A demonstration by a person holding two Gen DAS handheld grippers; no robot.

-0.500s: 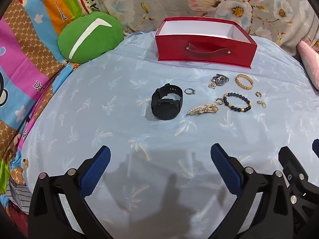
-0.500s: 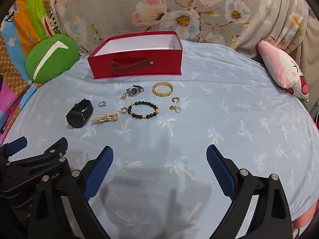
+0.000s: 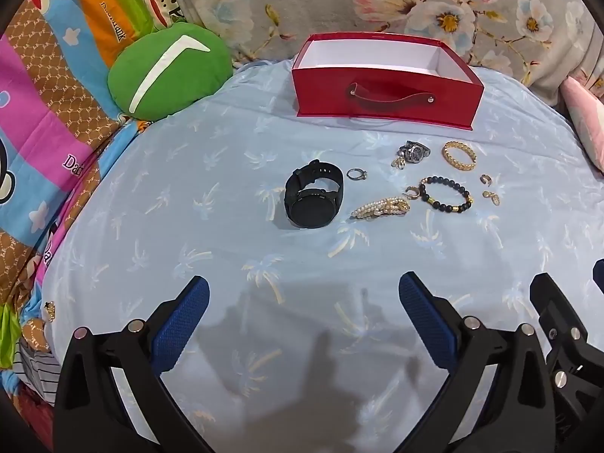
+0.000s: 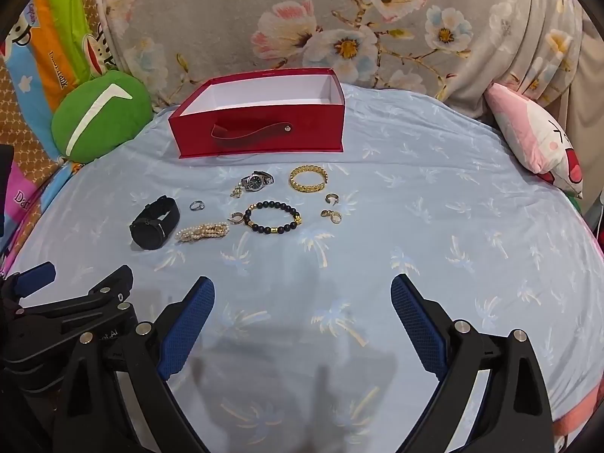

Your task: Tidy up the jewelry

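Left wrist view: left gripper [image 3: 304, 294] and right gripper [image 4: 302, 294] hover over the bed [image 4: 453, 226], jaws fully spread, empty. Jewelry, including black watch [image 3: 313, 199] and beaded bracelet [image 4: 272, 217], lies loose before the empty red box [image 3: 385, 87], ready for sorting.

Premises are presenting as a home bedroom: a bed [image 4: 434, 226] is wearing a pale blue palm-print sheet, a floral quilt [image 4: 339, 19] is lying along its far side, and a green cushion [image 3: 166, 71], pink plush pillow [image 4: 536, 139] and cartoon-monkey bedding [image 3: 49, 87] are crowding the edges.
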